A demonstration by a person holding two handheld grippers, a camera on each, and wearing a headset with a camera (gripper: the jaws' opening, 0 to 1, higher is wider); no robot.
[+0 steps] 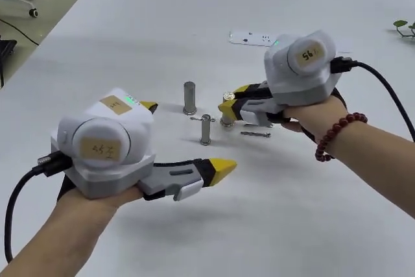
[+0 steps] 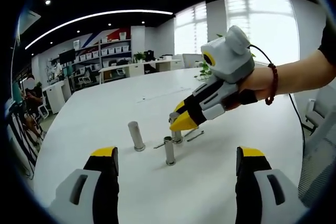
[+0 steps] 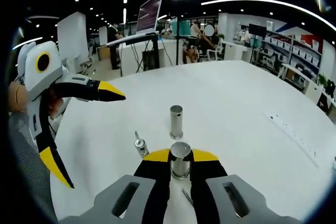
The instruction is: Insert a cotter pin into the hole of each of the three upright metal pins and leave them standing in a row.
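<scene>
Three short steel pins stand on the white table (image 1: 130,24). The far pin (image 1: 189,97) (image 2: 136,135) (image 3: 176,121) stands free. A cotter pin crosses the top of the middle pin (image 1: 205,129) (image 2: 169,150) (image 3: 140,145). My right gripper (image 1: 227,111) (image 2: 184,123) (image 3: 180,157) is shut on the third pin (image 1: 227,120) (image 3: 180,165), which stands upright on the table. A loose cotter pin (image 1: 255,134) (image 2: 194,136) lies just beside that gripper. My left gripper (image 1: 185,137) (image 2: 177,156) (image 3: 86,132) is open and holds nothing, a short way in front of the pins.
A white power strip (image 1: 249,38) (image 3: 294,132) lies on the table beyond the pins. A black cable runs from each gripper. The table's left edge (image 1: 52,37) borders the floor. Office desks and chairs stand in the background.
</scene>
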